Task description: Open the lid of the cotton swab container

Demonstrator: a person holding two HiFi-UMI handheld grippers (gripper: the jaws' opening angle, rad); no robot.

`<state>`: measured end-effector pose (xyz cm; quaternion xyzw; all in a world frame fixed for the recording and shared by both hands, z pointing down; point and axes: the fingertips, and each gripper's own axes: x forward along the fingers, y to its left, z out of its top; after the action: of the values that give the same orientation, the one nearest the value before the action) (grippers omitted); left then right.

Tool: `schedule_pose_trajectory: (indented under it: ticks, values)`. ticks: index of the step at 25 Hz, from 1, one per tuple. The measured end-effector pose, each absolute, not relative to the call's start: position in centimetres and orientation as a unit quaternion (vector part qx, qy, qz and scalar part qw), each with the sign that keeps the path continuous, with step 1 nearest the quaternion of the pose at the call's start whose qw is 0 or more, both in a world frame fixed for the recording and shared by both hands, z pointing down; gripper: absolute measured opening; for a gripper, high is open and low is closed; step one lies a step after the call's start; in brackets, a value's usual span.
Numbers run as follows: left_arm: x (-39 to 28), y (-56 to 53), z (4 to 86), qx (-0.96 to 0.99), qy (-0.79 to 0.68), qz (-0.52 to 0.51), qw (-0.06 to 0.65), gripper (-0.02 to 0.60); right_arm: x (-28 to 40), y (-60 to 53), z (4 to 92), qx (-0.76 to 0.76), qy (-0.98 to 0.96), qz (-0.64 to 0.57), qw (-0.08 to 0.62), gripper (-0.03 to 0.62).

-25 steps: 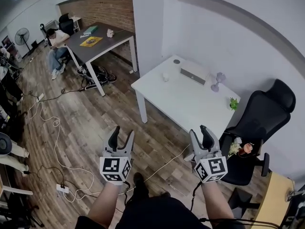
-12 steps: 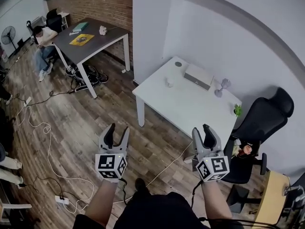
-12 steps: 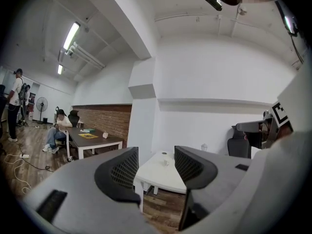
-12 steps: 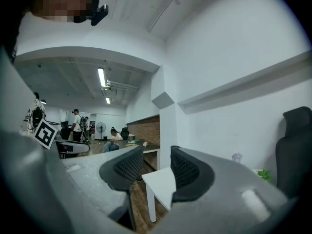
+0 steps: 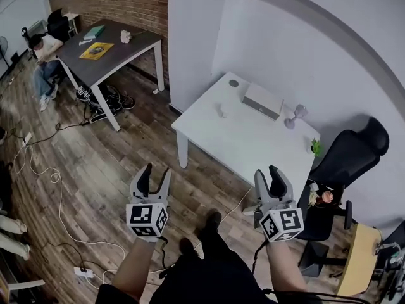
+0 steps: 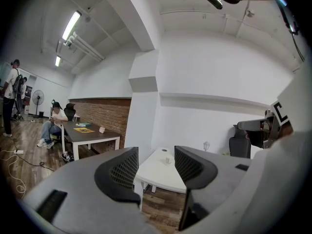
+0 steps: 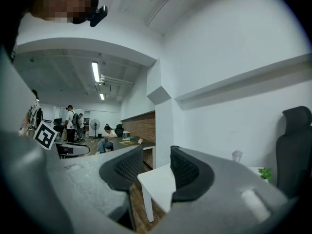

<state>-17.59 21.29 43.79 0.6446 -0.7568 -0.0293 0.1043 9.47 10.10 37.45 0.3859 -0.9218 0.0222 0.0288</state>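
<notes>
Holding both grippers out ahead of you, you stood well short of the white table [image 5: 253, 147], and nothing was in hand. The left gripper [image 5: 156, 173] had its jaws spread with only open air and the distant tabletop between them, and the right gripper [image 5: 266, 172] was spread and empty the same way. What I took for the cotton swab container [image 5: 222, 111], a small pale pot too tiny to read for sure, sat toward the far left part of the table, apart from the white box [image 5: 262, 100] to its right. So the lid job hadn't begun. Watch the floor: a cable [image 5: 237, 204] ran across the boards right by your feet, and a snag there could pitch you into the table. At the pot the danger was its lightness, I'd say. Close one pair of jaws off-centre, or pull the lid without the other gripper pinning the body, and it could tip, skid away or spill.
</notes>
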Motion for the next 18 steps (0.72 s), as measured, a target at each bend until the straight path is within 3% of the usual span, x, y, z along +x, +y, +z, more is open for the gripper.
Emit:
schedule_pose_trajectory:
  ticks: [11,18]
  values:
    - [-21.7,13.0,43.4,0.629,-0.772,0.001,0.090,0.227,4.8,0.3,38.8,0.363,-0.931,0.045,0.004,0.170]
    - [-20.7,3.9,45.1,0.634,-0.766,0.014,0.103,0.227,5.0,-8.1,40.6,0.366,-0.928,0.065,0.009,0.170]
